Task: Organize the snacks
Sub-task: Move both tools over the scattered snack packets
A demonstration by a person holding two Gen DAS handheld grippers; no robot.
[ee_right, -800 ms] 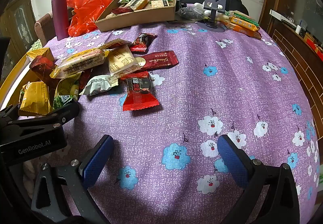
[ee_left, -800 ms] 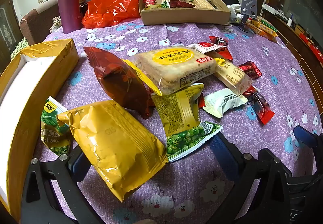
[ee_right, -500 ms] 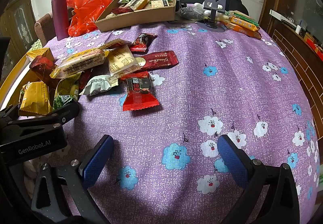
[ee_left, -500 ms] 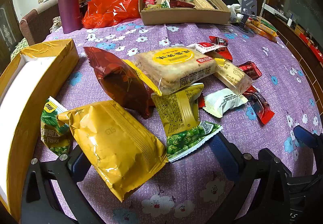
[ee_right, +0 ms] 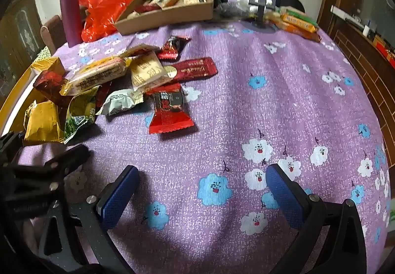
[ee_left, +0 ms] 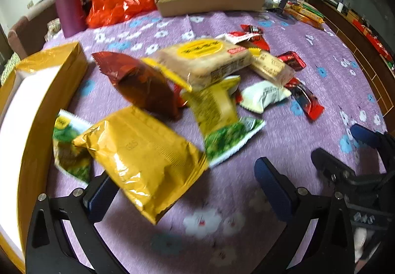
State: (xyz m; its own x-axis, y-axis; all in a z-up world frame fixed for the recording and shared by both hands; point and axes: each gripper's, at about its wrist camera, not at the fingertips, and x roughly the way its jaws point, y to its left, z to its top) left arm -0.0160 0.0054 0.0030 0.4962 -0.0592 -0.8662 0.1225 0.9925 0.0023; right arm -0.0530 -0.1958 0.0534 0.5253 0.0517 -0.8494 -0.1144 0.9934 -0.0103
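- Gaping wide, the left gripper [ee_left: 187,190] frames a gold packet [ee_left: 143,155] at lower left.
- Right gripper [ee_right: 200,190], fingers apart, holds nothing; the snack pile [ee_right: 118,91] sits mid-left on the purple cloth [ee_right: 284,106].

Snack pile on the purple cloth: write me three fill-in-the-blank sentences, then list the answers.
1. The left gripper has its jaws ____ around the gold packet.
2. The tall bottle beside the red plastic bag is ____ in colour.
3. The cardboard tray at the far edge holds ____.

Answers: open; purple; snacks
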